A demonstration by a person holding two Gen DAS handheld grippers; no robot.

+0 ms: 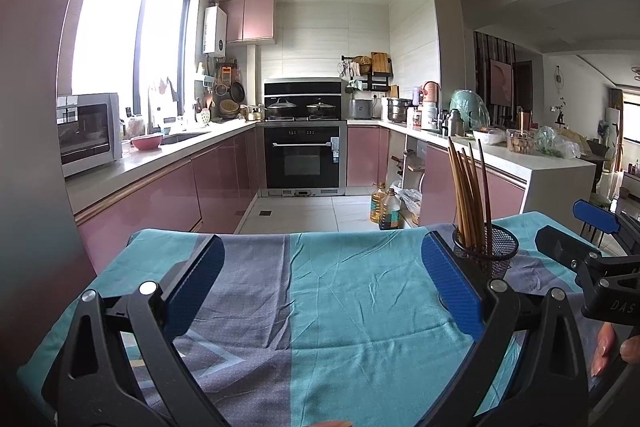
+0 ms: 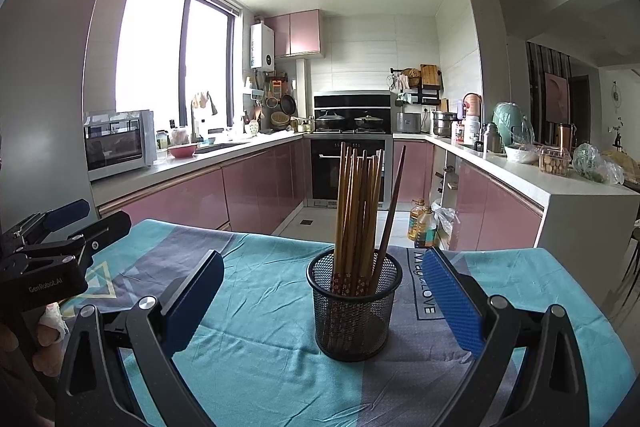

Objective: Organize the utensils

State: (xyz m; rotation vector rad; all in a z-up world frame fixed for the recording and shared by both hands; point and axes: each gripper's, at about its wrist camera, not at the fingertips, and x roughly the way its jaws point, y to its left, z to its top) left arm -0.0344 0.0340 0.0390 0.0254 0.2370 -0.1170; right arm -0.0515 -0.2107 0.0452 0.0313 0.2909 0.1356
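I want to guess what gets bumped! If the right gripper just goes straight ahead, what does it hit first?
Most likely the black mesh cup full of chopsticks. It stands on the cloth, centred ahead of the open right gripper, between its blue fingers. The exact gap is hard to judge.

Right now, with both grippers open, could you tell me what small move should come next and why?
Probably nothing further: ease the right gripper back. The chopsticks all stand in the mesh holder, no utensils lie on the cloth, and the left gripper frames only cloth.
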